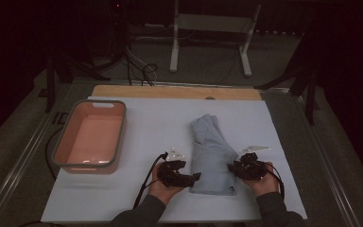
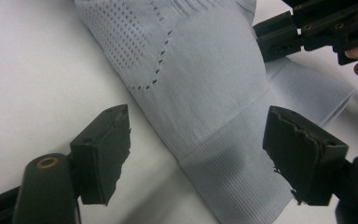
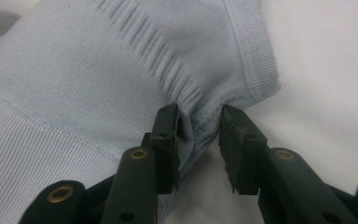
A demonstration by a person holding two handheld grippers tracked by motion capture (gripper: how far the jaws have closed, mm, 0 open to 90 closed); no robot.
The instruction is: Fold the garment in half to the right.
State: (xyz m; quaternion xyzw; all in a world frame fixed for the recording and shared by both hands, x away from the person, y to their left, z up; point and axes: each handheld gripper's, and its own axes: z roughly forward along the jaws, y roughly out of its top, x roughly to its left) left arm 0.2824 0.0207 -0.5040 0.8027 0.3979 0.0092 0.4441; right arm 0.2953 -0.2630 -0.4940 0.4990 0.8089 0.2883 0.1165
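Flanking one folded garment (image 1: 212, 151), two grippers

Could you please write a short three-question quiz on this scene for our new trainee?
1. True or false: the right gripper has cloth bunched between its jaws.
2. What lies between the two grippers on the mat? A) a towel roll B) a folded pale blue garment C) a box
3. On which side of the garment does the pink bin stand in the high view?

Key
1. True: a fold of the garment's edge is gathered between them.
2. B. The left gripper has open jaws on either side of its ribbed hem, pads apart from the cloth.
3. The left, with bare mat between them.
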